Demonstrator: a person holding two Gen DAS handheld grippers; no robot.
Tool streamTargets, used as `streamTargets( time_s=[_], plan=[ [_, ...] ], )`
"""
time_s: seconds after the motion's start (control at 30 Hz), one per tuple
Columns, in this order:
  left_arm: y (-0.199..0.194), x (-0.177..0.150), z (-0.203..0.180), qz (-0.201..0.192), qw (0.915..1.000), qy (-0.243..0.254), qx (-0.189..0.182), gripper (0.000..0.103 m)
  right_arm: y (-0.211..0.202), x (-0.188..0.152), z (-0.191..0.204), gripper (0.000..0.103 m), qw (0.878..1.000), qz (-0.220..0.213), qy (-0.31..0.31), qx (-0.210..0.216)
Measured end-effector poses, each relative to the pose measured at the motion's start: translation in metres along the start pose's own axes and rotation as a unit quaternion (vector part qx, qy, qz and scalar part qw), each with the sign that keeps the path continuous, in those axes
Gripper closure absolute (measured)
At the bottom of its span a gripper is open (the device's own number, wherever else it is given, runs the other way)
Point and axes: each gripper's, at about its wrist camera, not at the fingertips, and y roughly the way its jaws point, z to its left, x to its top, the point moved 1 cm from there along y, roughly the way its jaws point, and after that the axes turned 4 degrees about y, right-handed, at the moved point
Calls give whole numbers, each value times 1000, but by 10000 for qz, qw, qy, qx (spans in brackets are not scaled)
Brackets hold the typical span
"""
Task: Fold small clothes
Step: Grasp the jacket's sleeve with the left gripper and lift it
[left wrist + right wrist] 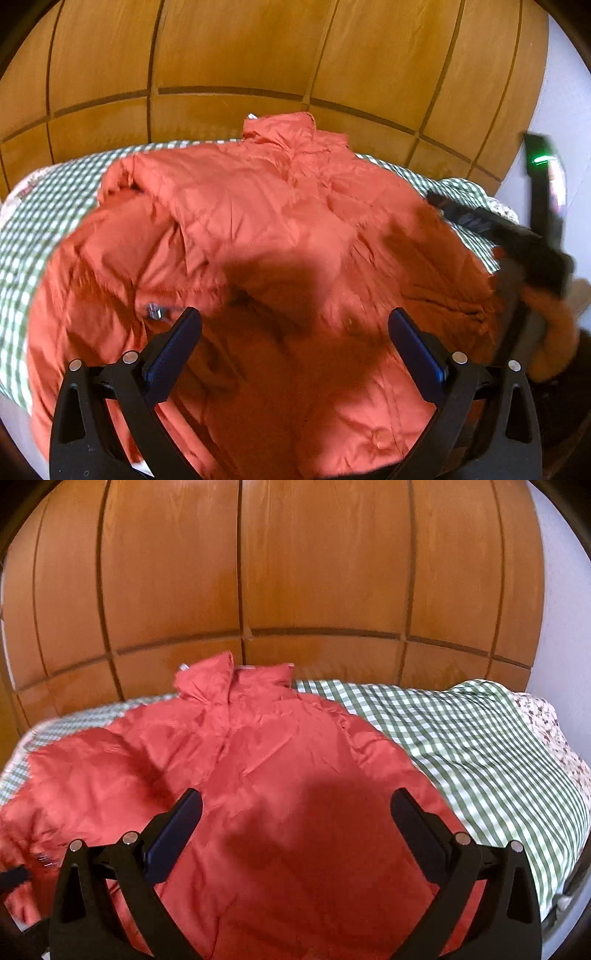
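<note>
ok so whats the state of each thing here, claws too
orange-red quilted puffer jacket: spread out on the bed, rumpled, collar at the far end, not folded yet
green-and-white checked bedcover: lying under the jacket, lightly wrinkled
left claw: open, empty, above the jacket
right claw: open, empty, above the jacket

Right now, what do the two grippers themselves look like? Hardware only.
Both match: the left gripper and the right gripper have black Y-shaped plastic frames, silver round pins at the pivots and flat dark blue textured pads inside the fingers. From the left view, the right unit's black body carries a green light. No cables or sleeves are clearly visible.
</note>
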Motion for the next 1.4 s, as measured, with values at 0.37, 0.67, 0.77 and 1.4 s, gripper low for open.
streamTargets(
  time_s=[0.37, 0.67, 0.77, 1.4],
  plan=[
    [66, 32, -31, 142, 9878, 1409, 642, 3, 66, -47, 6, 2, 9950, 580, -564, -586],
    [108, 31, -11, 506, 9800, 1779, 737, 86, 68, -51, 3, 2, 9954, 566, -550, -552],
    [85, 43, 4, 226, 9885, 1415, 473, 90, 69, -51, 4, 2, 9951, 558, -576, -576],
    [-4, 69, 287, -752, 9595, -1434, 2306, 92, 71, -53, 3, 2, 9943, 558, -657, -633]
  ],
)
